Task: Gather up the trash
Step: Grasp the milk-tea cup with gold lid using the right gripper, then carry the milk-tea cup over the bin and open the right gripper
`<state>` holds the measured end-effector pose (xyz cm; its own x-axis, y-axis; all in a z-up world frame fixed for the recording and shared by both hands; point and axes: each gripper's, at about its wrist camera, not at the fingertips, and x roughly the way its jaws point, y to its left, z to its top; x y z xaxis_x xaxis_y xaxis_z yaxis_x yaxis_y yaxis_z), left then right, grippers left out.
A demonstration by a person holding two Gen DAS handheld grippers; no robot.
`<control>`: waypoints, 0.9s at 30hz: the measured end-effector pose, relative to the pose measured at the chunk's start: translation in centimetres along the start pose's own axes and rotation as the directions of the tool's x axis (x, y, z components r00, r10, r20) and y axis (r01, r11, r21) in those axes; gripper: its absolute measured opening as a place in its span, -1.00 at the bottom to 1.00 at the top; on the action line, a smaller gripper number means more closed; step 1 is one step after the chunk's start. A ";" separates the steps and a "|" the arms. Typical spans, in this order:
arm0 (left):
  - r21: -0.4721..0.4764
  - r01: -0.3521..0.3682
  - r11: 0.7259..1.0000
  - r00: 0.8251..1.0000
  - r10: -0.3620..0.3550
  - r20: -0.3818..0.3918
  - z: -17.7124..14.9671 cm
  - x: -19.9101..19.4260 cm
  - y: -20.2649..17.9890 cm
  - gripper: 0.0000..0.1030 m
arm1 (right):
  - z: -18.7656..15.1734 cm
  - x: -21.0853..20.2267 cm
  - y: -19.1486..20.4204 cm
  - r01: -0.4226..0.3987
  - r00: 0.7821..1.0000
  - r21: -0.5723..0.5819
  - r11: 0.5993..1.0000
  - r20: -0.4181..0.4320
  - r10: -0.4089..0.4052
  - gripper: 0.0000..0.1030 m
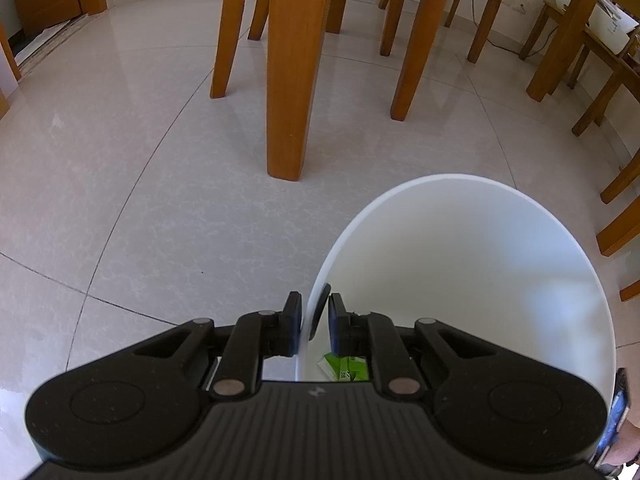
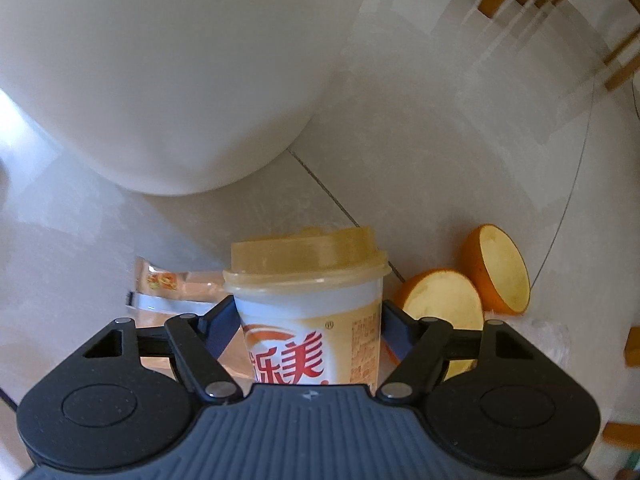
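Straddling upright cup (image 2: 310,320), right gripper (image 2: 310,324) spread, pads not visibly pressing; bin (image 2: 160,80) beyond cup; left gripper (image 1: 314,320) pinching bin rim.

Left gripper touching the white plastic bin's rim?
Touching. The left wrist view shows the left gripper shut on the white plastic bin's rim, fingers pressed to both sides.

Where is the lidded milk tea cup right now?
In the right wrist view the milk tea cup stands upright on the floor between the right gripper's fingers, below the white bin, with a snack wrapper left and orange peel halves right.
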<state>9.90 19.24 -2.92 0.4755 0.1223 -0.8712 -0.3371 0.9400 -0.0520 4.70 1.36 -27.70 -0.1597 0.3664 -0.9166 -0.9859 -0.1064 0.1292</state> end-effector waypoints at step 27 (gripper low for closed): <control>-0.006 -0.003 1.000 1.000 0.003 -0.003 0.1 -0.1 0.1 -0.78 | 3.8 -25.7 -6.8 -0.219 0.942 0.249 0.943 0.307 0.138 0.52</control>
<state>9.86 19.34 -2.79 0.4723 0.1240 -0.8727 -0.3431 0.9379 -0.0525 15.31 -3.84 -3.57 -0.3018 0.6144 -0.7290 -0.9076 0.0490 0.4170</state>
